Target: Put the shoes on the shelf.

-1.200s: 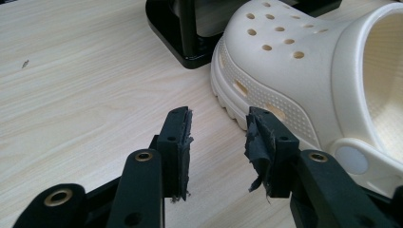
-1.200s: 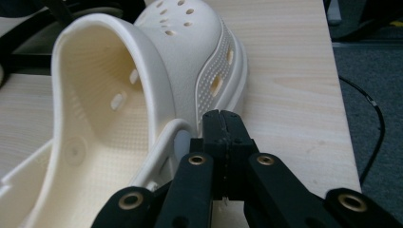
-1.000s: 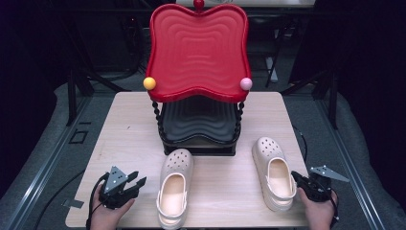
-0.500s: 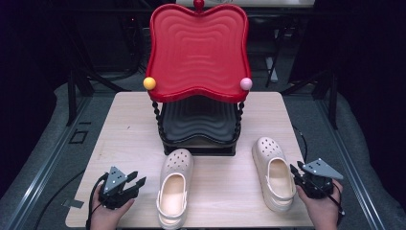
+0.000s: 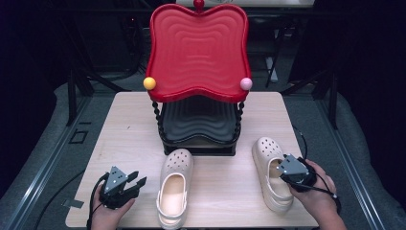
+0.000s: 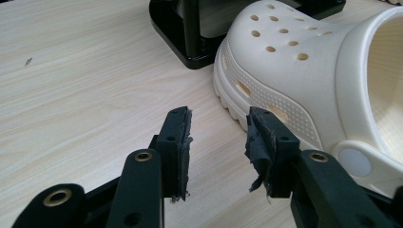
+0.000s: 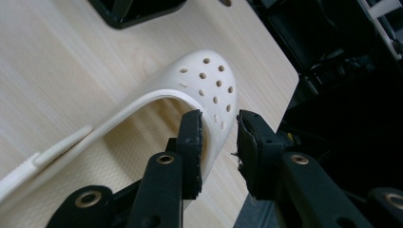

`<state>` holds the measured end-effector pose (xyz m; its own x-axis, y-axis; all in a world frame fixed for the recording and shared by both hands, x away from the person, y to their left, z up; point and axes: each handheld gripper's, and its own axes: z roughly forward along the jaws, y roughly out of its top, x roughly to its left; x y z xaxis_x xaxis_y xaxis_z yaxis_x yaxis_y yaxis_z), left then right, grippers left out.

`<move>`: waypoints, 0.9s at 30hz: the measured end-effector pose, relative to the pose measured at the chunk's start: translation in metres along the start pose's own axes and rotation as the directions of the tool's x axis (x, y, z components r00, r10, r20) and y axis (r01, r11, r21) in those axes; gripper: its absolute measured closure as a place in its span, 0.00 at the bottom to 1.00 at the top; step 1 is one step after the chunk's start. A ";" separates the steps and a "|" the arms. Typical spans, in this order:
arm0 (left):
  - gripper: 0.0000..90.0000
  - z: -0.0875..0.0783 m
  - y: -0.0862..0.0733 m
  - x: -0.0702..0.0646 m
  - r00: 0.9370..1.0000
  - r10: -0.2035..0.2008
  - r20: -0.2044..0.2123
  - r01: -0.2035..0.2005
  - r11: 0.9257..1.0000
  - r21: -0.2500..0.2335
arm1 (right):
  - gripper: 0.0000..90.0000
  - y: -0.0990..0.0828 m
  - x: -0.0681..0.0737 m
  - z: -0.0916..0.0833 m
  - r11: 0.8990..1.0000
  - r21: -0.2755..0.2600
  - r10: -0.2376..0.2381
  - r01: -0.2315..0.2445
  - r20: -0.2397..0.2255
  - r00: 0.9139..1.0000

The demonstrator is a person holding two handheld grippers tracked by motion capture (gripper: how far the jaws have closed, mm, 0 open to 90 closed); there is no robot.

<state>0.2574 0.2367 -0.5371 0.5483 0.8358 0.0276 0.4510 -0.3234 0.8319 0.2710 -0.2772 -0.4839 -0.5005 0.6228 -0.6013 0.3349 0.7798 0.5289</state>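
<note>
Two cream clog shoes lie on the wooden table (image 5: pixel 129 124), toes pointing away from me. My left gripper (image 5: pixel 139 181) rests near the front left corner, open, beside the left shoe (image 5: pixel 174 191). In the left gripper view its jaws (image 6: pixel 218 123) stand apart with bare table between them and that shoe (image 6: pixel 304 71) just to their right. My right gripper (image 5: pixel 281 173) is over the right shoe (image 5: pixel 268 153). Its jaws (image 7: pixel 218 123) straddle the side wall of the shoe (image 7: pixel 209 76), one pad inside and one outside. They have just been closing, and a thin gap still shows at the outer pad.
A two-tier stand sits at the table's back middle, with a red wavy tray (image 5: pixel 198 52) on top and a black one (image 5: pixel 198 124) below. Its black base (image 6: pixel 190 47) is close ahead of the left shoe. The table's right edge (image 7: pixel 280 71) runs just past the right shoe.
My right hand has moved from the table's right edge up and left onto the right shoe, and its jaws now stand apart around the shoe's wall. My left gripper has kept still.
</note>
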 end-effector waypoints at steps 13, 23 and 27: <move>0.66 0.000 0.000 0.001 1.000 -0.008 0.002 0.008 1.000 -0.003 | 0.86 0.004 -0.001 0.026 0.991 0.096 -0.089 0.094 -0.051 0.995; 0.66 0.000 0.000 0.001 1.000 -0.009 0.002 0.009 1.000 -0.004 | 0.94 0.006 -0.004 0.023 0.987 0.115 -0.110 0.116 -0.058 0.992; 0.66 0.001 0.000 0.001 1.000 -0.011 0.002 0.011 1.000 -0.002 | 0.94 0.006 -0.006 0.015 0.992 0.093 -0.076 0.084 -0.080 0.994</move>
<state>0.2584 0.2375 -0.5377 0.5450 0.8383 0.0170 0.4554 -0.3129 0.8335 0.2878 -0.2756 -0.4864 -0.5867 0.5544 -0.5904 0.3644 0.8317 0.4189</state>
